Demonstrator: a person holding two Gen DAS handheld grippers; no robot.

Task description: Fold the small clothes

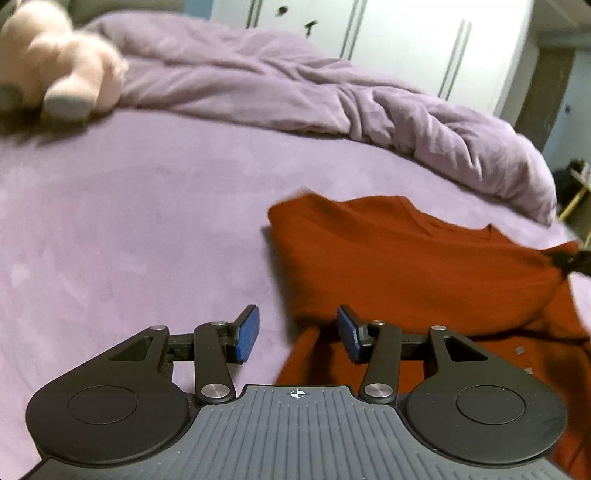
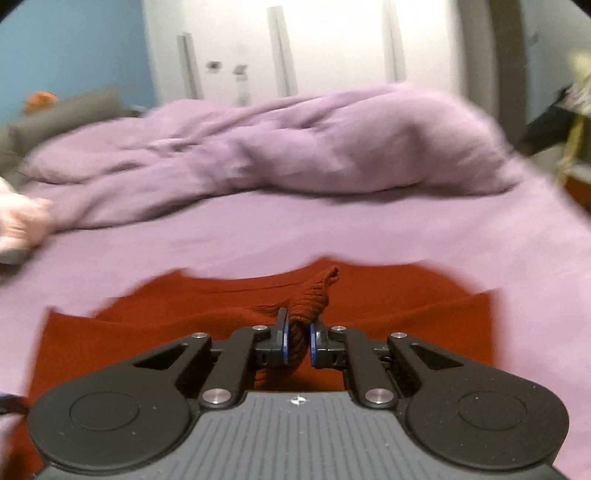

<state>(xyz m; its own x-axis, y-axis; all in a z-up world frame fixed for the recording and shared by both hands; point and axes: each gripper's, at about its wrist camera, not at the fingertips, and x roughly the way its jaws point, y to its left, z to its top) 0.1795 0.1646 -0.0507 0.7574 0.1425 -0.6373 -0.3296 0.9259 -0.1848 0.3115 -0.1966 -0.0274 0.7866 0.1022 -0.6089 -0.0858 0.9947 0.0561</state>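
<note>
A rust-red knitted garment (image 1: 406, 266) lies partly folded on the purple bed sheet (image 1: 147, 221), its neckline toward the duvet. My left gripper (image 1: 298, 334) hovers at the garment's near left edge. Its blue pads (image 1: 248, 332) stand apart with nothing pinched; the right pad is over the cloth's edge. In the right wrist view my right gripper (image 2: 297, 338) is shut on a bunched fold of the red garment (image 2: 184, 321), and the cloth sticks up past the pads. The right gripper's dark tip (image 1: 574, 260) also shows at the far right of the left wrist view, on the garment's side.
A crumpled purple duvet (image 1: 332, 85) lies across the far side of the bed. A pale pink plush toy (image 1: 55, 62) sits at the far left. White wardrobe doors (image 1: 406, 33) stand behind the bed, with the bed's edge at the right.
</note>
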